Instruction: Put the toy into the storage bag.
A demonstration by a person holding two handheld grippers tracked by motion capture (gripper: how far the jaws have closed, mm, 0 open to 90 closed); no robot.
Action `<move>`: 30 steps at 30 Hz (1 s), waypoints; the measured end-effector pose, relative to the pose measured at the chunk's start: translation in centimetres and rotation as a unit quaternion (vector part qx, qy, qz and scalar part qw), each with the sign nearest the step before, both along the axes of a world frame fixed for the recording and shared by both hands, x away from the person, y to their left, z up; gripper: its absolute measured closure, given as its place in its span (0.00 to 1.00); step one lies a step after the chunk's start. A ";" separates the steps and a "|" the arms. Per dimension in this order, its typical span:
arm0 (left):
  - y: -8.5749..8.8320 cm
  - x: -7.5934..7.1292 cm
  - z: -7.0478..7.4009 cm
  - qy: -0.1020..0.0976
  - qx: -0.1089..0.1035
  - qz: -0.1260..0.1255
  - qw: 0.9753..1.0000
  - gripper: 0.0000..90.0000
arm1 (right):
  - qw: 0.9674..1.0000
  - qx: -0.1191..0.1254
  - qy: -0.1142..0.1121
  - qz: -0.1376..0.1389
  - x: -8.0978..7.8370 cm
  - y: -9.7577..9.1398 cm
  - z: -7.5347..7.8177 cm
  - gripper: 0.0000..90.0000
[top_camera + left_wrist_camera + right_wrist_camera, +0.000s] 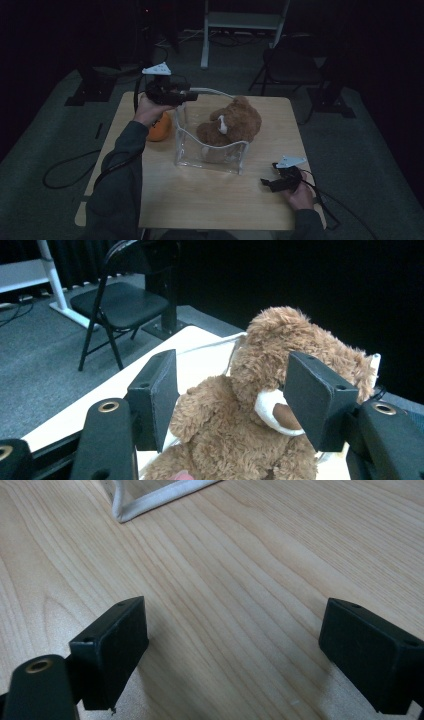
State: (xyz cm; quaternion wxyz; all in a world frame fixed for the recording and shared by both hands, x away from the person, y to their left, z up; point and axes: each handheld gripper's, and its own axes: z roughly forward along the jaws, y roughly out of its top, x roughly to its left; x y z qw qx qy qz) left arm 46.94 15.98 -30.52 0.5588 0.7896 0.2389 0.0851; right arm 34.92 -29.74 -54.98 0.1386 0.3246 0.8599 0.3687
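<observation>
High view: two hand-held grippers over a wooden desk [210, 200] with a clear bag, teddy bear and orange.
Right gripper [272, 184] sits low near the desk's near right corner, jaws wide apart with nothing between them, bare wood under them in the right gripper view. Clear bag [212, 155] with white trim stands mid-desk; brown teddy bear [232, 122] sits in or just behind it, can't tell which. Orange [160, 127] lies just left of the bag, toward the left edge. Left gripper [187, 95] is raised near the far left corner, jaws apart, framing the bear without touching.
</observation>
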 end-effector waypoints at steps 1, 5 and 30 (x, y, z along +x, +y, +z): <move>0.3 0.0 0.0 0.001 -0.002 0.001 1.000 0.42 | 1.000 0.000 0.000 0.000 0.0 0.0 0.0 0.13; 1.2 -0.2 -0.2 0.003 -0.007 0.008 1.000 0.42 | 1.000 -0.001 0.000 0.000 0.0 0.0 0.0 0.13; 4.7 -1.0 -2.7 0.017 -0.048 0.065 0.997 0.42 | 1.000 0.000 0.000 -0.001 0.0 0.0 0.0 0.13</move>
